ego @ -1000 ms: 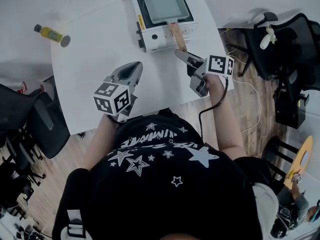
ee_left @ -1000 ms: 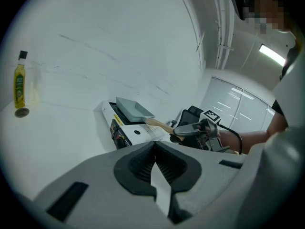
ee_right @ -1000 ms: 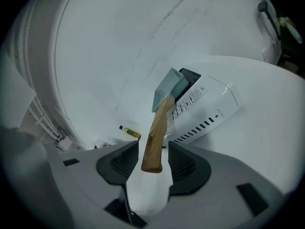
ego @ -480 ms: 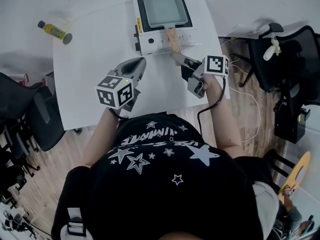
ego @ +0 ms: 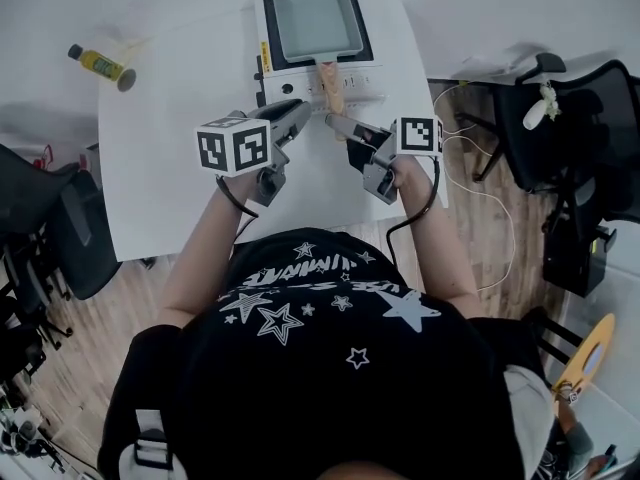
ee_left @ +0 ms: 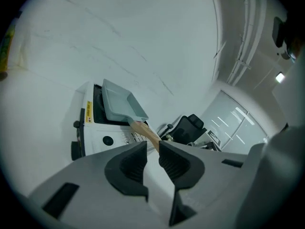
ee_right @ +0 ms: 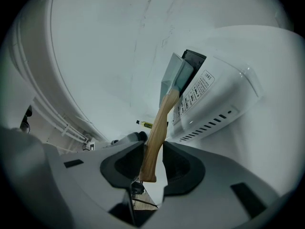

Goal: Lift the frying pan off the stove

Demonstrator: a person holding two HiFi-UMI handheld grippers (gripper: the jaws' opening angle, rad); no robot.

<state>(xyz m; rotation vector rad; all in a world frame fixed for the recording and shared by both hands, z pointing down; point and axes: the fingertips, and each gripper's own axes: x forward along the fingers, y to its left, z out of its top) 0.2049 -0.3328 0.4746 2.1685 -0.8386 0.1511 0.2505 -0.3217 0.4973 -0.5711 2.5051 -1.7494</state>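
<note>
Here we go: my right claw has just been closing, and its pads now squeeze the wooden handle of the frying pan. The pan sits flat on the stove, at the far side of the white surface. My left claw has just been opening. Its jaws are slightly apart and empty, near the stove's front.
</note>
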